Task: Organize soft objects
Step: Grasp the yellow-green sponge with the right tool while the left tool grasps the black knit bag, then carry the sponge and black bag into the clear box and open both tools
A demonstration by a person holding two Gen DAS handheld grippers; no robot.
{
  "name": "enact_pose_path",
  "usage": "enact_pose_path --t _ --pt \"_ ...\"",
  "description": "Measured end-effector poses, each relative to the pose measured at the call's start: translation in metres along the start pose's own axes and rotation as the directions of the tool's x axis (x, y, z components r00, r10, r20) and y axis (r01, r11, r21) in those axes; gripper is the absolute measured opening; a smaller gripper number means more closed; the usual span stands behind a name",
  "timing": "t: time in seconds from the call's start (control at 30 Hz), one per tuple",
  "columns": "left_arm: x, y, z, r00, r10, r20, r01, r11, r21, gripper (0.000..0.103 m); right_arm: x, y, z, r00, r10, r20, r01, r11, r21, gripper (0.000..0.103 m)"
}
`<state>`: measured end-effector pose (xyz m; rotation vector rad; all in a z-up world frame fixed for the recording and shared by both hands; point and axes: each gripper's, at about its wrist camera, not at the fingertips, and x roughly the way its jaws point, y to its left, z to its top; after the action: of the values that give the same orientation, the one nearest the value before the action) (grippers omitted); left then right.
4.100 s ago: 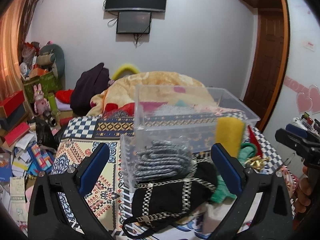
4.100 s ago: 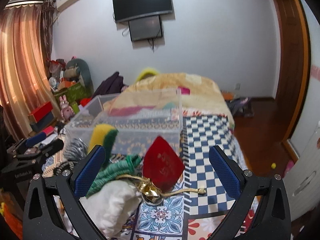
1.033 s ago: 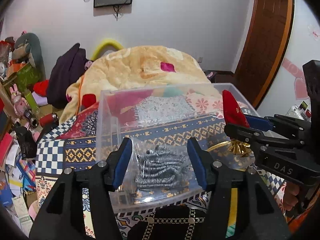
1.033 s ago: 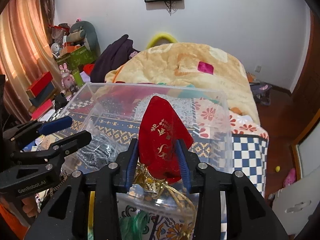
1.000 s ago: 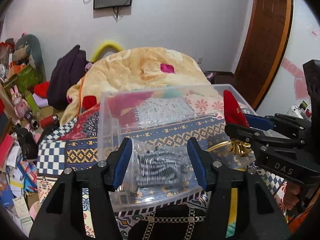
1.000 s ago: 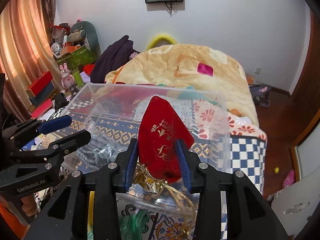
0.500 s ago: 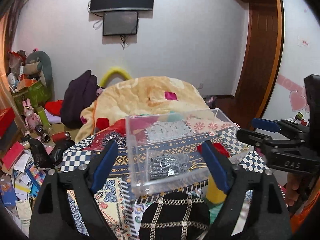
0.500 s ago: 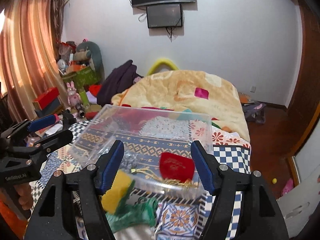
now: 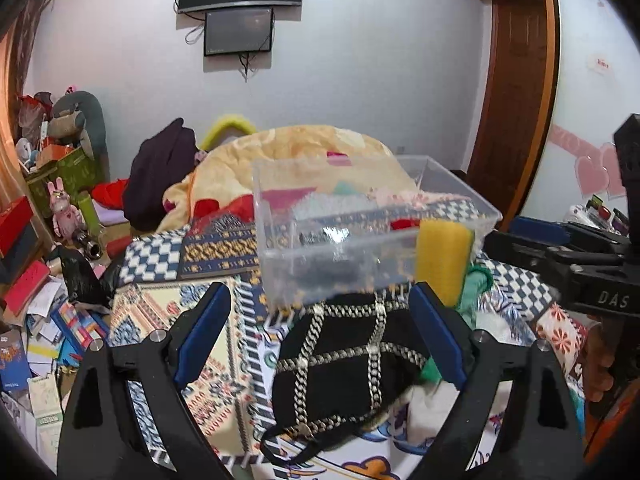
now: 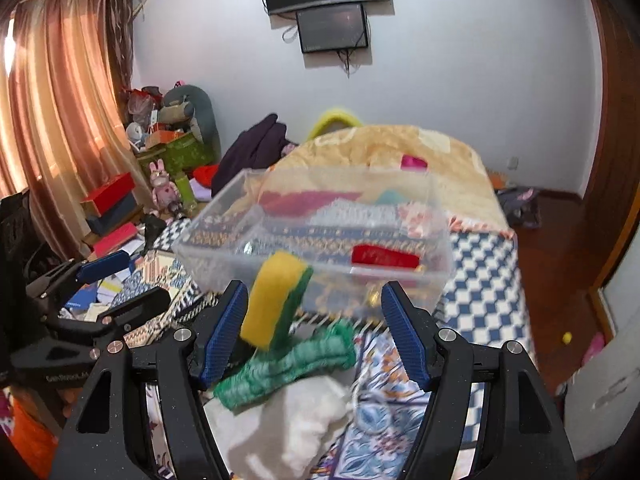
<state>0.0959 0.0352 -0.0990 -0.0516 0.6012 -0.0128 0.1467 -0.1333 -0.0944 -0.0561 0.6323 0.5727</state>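
Your left gripper [image 9: 320, 334] stood with its jaws spread wide and nothing held between them; the black bag with the chain-pattern straps [image 9: 346, 364] lay directly between and just below the jaws, on the patterned bed cover [image 9: 160, 308]. Ahead of those jaws sat the clear plastic bin [image 9: 360, 240], and through its near wall you could see a dark grey bundle [image 9: 336, 270] low inside, too blurred to name, and a strip of the red pouch [image 9: 404, 224] toward the right-hand jaw's side. The yellow sponge [image 9: 442, 262] stood upright just beyond the right-hand jaw, against the bin's near corner, with the green knitted piece [image 9: 478, 280] beside it. Your right gripper [image 10: 314, 330] also had its jaws wide apart and gripped nothing. The same yellow sponge [image 10: 276, 300], green-backed, stood just inside its left-hand jaw, apparently apart from the pad. The green knitted piece [image 10: 288, 364] lay between and below the jaws, resting on a white soft cloth [image 10: 296, 420] nearer to you. Ahead of the jaws, the bin [image 10: 316, 248] held the red pouch [image 10: 386, 258] lying flat toward the right-hand jaw's side, with a bit of gold trim [image 10: 374, 298] near it. The left gripper [image 10: 108, 296] showed off to the left of your right jaws.
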Motion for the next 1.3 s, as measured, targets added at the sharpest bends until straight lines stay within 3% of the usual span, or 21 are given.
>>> enact_pose_path --t 0.17,0.33,0.43,0.53,0.67,0.83,0.9,1.0,1.3 --pt "0.016 -0.002 -0.017 0.999 0.004 -0.044 -0.004 1.0 0.014 0.091 0.017 0.009 -0.011 0.999 0.025 -0.049 -0.025 1.0 -0.011 0.065" --pt "0.031 0.01 -0.028 0.997 -0.018 -0.077 0.014 0.999 -0.04 0.091 0.032 0.015 -0.013 0.997 0.026 -0.073 -0.027 1.0 -0.014 0.051" --pt "0.037 0.012 -0.031 0.995 -0.033 -0.098 0.027 0.998 -0.06 0.091 0.037 0.018 -0.017 0.996 0.036 -0.081 -0.037 0.999 -0.014 0.038" --pt "0.036 0.009 -0.033 0.995 -0.021 -0.103 0.016 0.999 -0.048 0.084 0.035 0.02 -0.02 0.996 0.035 -0.076 -0.037 0.999 -0.026 0.032" --pt "0.037 0.003 -0.042 0.99 -0.051 -0.134 0.045 0.998 -0.052 0.066 0.026 0.021 -0.021 0.999 0.019 -0.047 -0.021 0.999 -0.038 0.03" --pt "0.026 -0.002 -0.043 0.991 -0.059 -0.118 0.052 0.997 -0.055 0.047 0.014 0.019 -0.02 1.0 0.017 -0.024 -0.018 0.999 -0.04 0.029" --pt "0.021 -0.005 -0.044 0.992 -0.061 -0.107 0.056 0.997 -0.046 0.034 0.009 0.018 -0.02 1.0 0.012 -0.013 -0.013 0.999 -0.04 0.029" --pt "0.014 -0.005 -0.042 0.994 -0.058 -0.094 0.054 0.997 -0.052 0.029 0.003 0.016 -0.019 1.0 0.016 0.001 -0.016 0.999 -0.037 0.029" --pt "-0.015 0.0 -0.023 0.996 -0.09 -0.018 0.089 0.993 -0.075 0.027 -0.01 0.012 -0.015 0.999 0.006 0.033 -0.005 1.0 -0.03 0.029"
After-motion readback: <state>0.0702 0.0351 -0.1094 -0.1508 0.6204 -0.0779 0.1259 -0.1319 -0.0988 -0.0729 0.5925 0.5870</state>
